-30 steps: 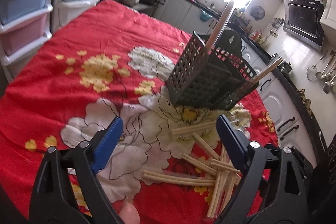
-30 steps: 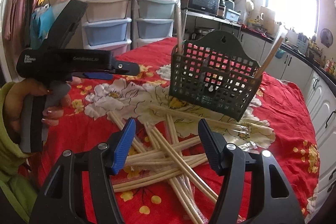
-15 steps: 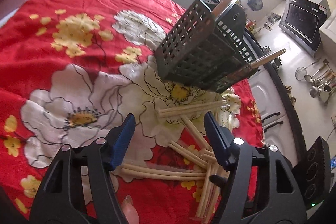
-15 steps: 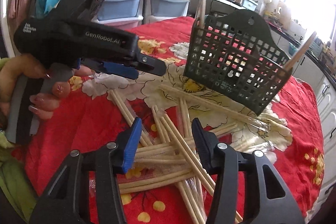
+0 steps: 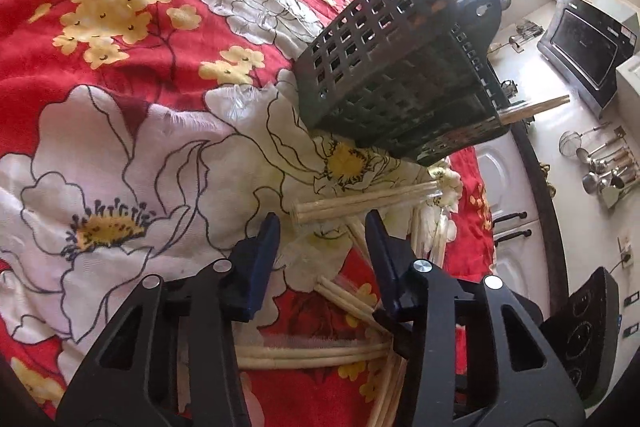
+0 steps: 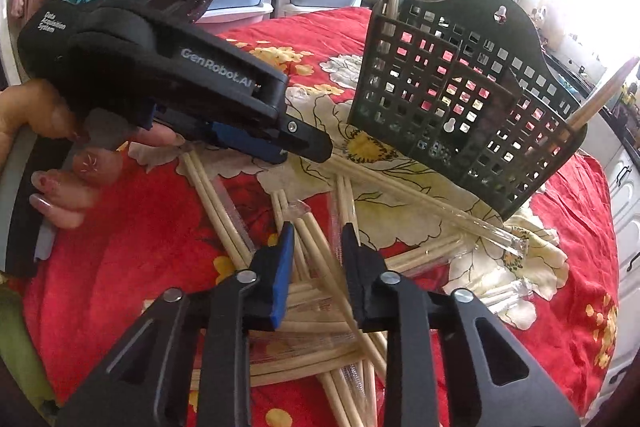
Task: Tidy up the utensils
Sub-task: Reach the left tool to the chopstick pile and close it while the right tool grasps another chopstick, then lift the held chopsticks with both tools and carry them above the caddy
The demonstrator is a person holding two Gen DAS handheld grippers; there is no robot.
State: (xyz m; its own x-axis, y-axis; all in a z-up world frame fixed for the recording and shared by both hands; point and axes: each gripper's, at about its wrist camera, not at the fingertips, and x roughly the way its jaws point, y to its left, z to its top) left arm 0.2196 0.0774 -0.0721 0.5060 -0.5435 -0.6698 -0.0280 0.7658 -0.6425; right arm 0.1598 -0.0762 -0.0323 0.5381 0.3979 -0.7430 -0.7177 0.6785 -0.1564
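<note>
While both tools tip down toward the scattered pile, the left gripper (image 5: 322, 239) comes first: black frame, blue pads, jaws part-way in and just been closing, with nothing pressed between them. Ahead of its tips lies a clear-sleeved pair of pale wooden chopsticks (image 5: 360, 205), crosswise to the jaws; likely the target, since a crosswise stick is the easiest to pinch. Below and behind its fingers, more pale sticks lie on the red floral tablecloth (image 5: 120, 39).

Beyond that pair, further along the tool's line, stands the dark green perforated plastic utensil basket (image 5: 396, 75), tilted in this view, with one wooden stick (image 5: 536, 107) poking from its far end. Judgement: it sits close so each pick-up needs only a short carry.

Right gripper (image 6: 316, 247): same build, jaws narrower, also just been closing. Loose bamboo chopsticks (image 6: 320, 247) run up between the pads; whether the pads bite cannot be told. The pile (image 6: 304, 339) spreads under and around its fingers. Up and left of it, the person's hand (image 6: 64, 163) holds the left tool low over the cloth. Basket ahead-right, upright sticks in it.

Most sticks still lie outside; sorting is early.
</note>
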